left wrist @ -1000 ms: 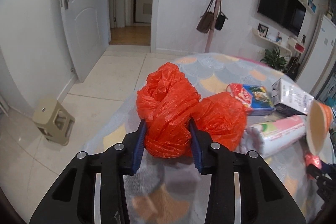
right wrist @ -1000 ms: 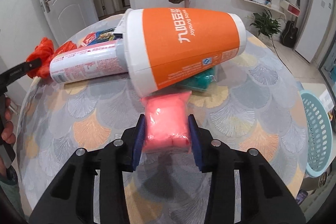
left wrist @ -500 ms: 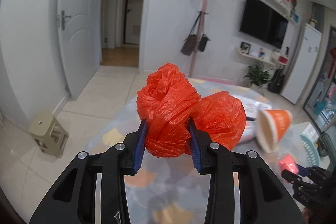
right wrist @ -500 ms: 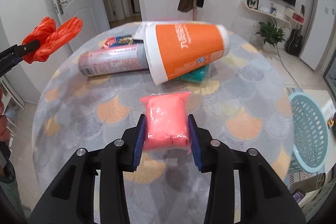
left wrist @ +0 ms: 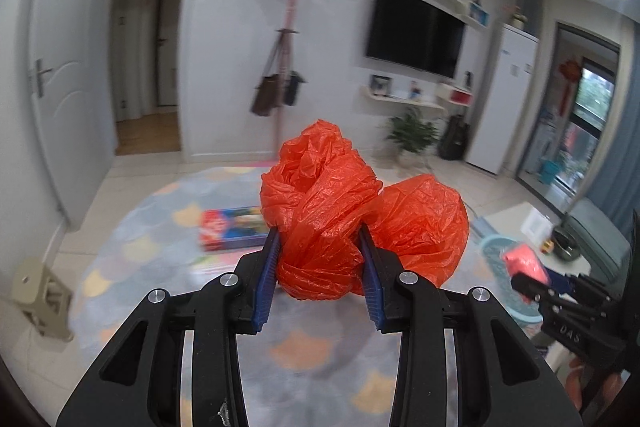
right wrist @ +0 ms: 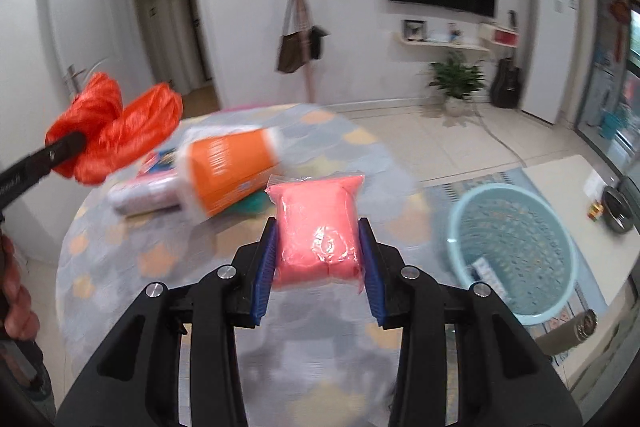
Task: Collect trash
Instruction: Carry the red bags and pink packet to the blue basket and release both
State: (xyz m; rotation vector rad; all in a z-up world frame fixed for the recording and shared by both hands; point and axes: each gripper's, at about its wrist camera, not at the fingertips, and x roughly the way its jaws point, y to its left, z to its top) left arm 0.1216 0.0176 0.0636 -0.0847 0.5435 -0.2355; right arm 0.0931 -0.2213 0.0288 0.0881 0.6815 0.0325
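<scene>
- The left fingers (left wrist: 320, 275) squeeze tight on a crumpled orange bag (left wrist: 352, 215), held up above the counter (left wrist: 160, 211).
- The right fingers (right wrist: 318, 261) pinch a pink packet (right wrist: 318, 227) up in the air.
- A blue basket (right wrist: 514, 251) sits on the floor beside the counter.
- An orange cup (right wrist: 230, 171) lies on its side on the counter.

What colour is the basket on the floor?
Light blue basket, perforated walls; clearest in the right wrist view.

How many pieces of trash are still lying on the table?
4 visible: the orange cup on its side, the white-pink wrapped roll left of it, the colourful box behind, and a teal packet tucked under the cup. More may be hidden.
</scene>
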